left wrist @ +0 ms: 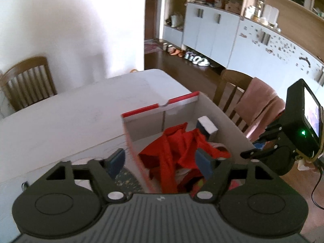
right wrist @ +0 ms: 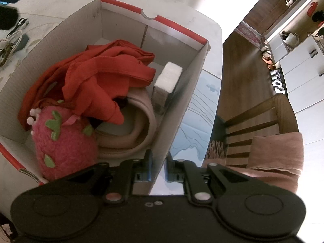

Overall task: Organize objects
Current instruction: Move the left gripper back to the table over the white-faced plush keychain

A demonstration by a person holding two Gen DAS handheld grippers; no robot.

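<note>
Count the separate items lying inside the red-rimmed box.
4: red cloth on top, pink strawberry plush at the near corner, beige rolled band beside it, white block against the wall. More may be hidden underneath.

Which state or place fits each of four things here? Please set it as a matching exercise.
1. red cloth
2. pink plush toy
3. right gripper
4. left gripper

a. clamped on the box wall
b. open, nothing between the fingers
c. heaped in the middle of the box
d. in the box's near corner

Pairs: 1-c, 2-d, 3-a, 4-b
</note>
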